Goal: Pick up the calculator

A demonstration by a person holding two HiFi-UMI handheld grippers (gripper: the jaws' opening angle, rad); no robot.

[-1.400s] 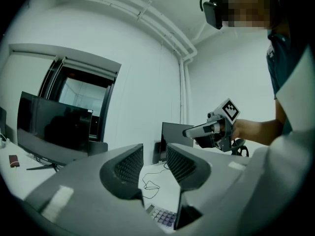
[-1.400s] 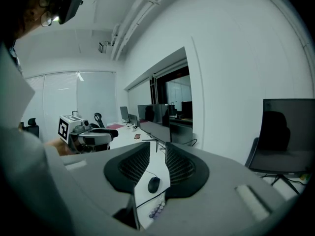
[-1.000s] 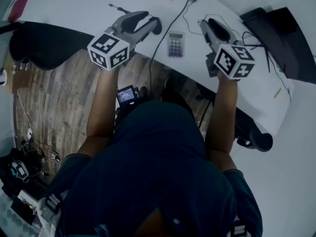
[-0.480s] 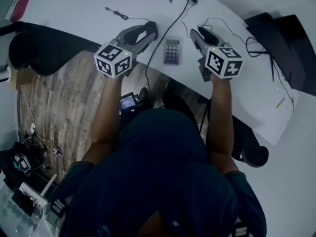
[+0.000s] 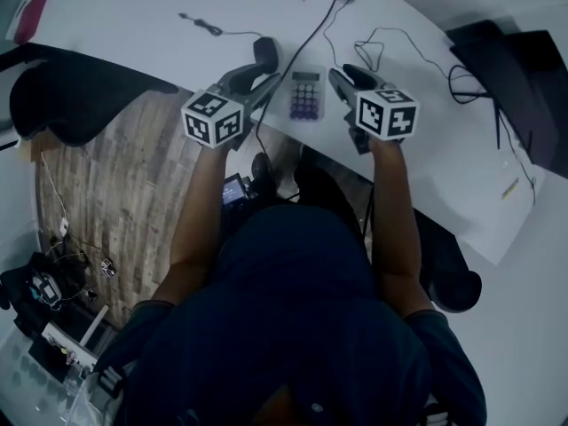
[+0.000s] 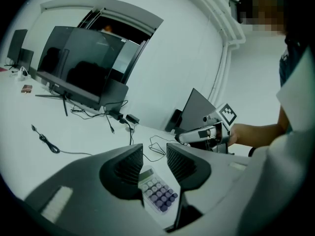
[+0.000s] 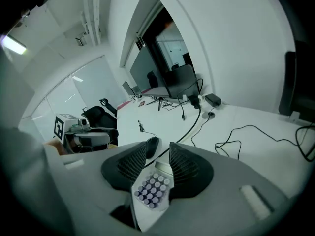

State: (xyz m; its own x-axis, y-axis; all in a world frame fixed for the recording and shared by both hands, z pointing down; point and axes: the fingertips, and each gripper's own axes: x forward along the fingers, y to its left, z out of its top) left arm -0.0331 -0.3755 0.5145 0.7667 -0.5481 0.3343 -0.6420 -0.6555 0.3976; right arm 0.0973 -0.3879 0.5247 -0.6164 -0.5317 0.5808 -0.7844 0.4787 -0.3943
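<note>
The calculator [image 5: 306, 96], small and grey with a display and purple keys, lies flat on the white table [image 5: 151, 34] near its front edge. My left gripper [image 5: 264, 82] hovers just left of it and my right gripper [image 5: 340, 78] just right of it, neither touching. In the left gripper view the calculator [image 6: 156, 191] shows below the gap of the open left gripper [image 6: 154, 154]. The right gripper [image 7: 157, 151] frames the calculator [image 7: 152, 186] the same way; its jaws are opening and nothing is between them.
A black mouse [image 5: 264, 50] lies just beyond the left gripper, and a black cable [image 5: 324, 25] runs past the calculator off the table edge. Thin wires [image 5: 417, 43] lie to the right. Monitors [image 6: 83, 68] stand at the table's back. A black chair [image 5: 80, 96] is at left.
Both grippers have come down toward the table and closed in on the calculator from either side. The calculator has not moved.
</note>
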